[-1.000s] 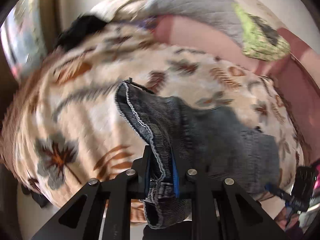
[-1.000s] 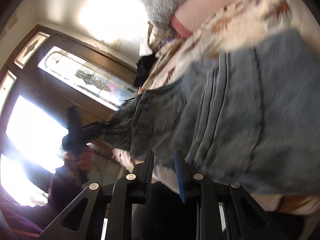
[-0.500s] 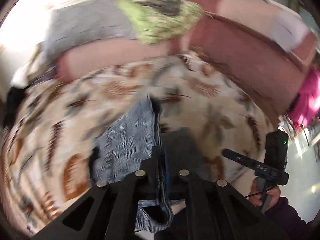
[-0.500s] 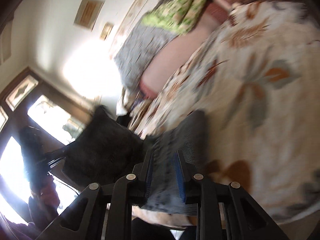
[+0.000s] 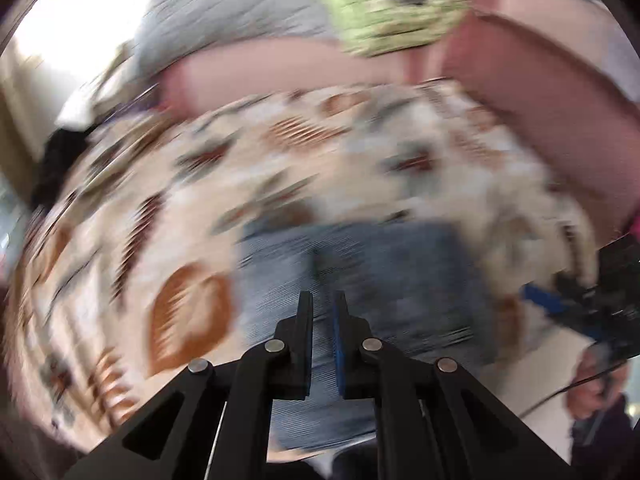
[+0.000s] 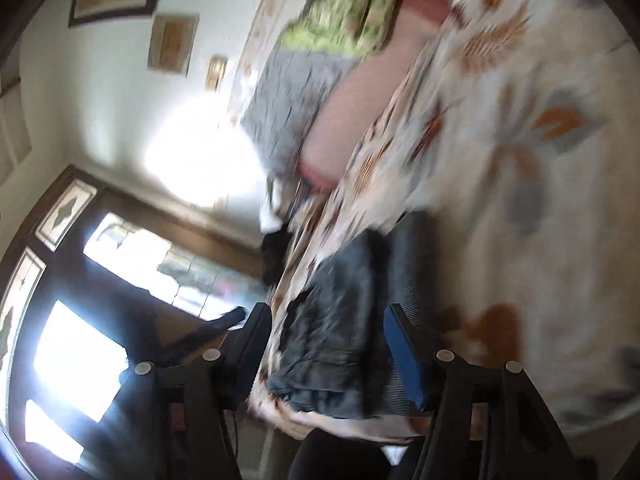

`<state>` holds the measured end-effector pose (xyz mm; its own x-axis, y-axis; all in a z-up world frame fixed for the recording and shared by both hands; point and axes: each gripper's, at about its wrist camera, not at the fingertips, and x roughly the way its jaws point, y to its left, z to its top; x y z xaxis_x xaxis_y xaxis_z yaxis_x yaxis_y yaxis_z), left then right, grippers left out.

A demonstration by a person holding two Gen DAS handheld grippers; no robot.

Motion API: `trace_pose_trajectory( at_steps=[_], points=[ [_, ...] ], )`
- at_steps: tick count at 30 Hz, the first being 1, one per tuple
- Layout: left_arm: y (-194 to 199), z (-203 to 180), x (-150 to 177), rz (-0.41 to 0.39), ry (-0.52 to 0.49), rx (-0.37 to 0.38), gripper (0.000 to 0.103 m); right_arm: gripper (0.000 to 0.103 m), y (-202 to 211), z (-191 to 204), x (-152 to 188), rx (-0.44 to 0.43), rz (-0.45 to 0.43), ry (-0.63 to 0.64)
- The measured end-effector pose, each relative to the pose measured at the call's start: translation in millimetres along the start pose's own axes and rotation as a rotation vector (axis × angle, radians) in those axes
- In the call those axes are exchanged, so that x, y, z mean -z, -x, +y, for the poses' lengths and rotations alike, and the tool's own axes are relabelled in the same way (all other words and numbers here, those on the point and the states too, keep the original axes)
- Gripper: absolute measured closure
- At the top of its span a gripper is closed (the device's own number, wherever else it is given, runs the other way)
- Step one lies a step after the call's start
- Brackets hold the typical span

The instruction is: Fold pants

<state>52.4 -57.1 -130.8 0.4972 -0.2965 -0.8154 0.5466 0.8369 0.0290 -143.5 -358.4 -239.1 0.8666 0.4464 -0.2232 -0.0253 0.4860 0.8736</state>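
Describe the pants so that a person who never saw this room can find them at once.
Look at the bed covered by a cream sheet printed with brown and grey leaves. Near its front edge lies a folded bundle of grey-blue denim, the pants. They are the only plain, striped-weave cloth on the leafy sheet; the grey pillow and the green one lie far behind.

Leaf-print bedspread [image 5: 192, 208] smeared by motion blur, pants [image 5: 400, 280] blurred, lower edge behind claw arms

Blue-grey denim pants [image 5: 384, 276], cream leaf-print bedspread [image 5: 192, 208], pink cushion [image 5: 280, 76]
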Motion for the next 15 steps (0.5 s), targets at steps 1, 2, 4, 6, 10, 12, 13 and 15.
trace_pose_trajectory(
  at_steps=[1,2,4,6,10,12,13,15],
  points=[
    [-5.6,14.6,7.0,0.012,0.021,-0.017,0.095,0.041,-16.0,4.9,-1.1,0.005,0.036,0.008],
    [-11.2,25.4,13.6,0.027,0.040,-0.034,0.095,0.041,-26.6,7.6,-0.7,0.019,0.061,0.013],
    [-22.7,39.1,26.9,0.052,0.064,-0.036,0.095,0.041,-53.6,9.1,-2.4,0.063,0.111,0.005],
    [-39.3,39.2,38.1,0.079,0.039,-0.028,0.095,0.041,-77.6,3.4,-3.4,0.142,0.151,-0.026],
    [-59.7,36.6,58.3,0.109,0.020,-0.027,0.096,0.041,-102.0,-10.2,4.9,0.238,0.167,-0.093],
    [-60.3,27.5,63.2,0.089,-0.021,-0.040,0.099,0.043,-108.7,-1.4,9.3,0.250,0.191,-0.066],
    [-60.2,24.3,63.8,0.079,-0.047,-0.049,0.099,0.049,-116.9,7.9,14.8,0.256,0.238,-0.034],
    [-59.1,23.6,63.2,0.080,-0.060,-0.040,0.099,0.069,-122.8,25.1,21.4,0.329,0.247,0.054]
  ],
)
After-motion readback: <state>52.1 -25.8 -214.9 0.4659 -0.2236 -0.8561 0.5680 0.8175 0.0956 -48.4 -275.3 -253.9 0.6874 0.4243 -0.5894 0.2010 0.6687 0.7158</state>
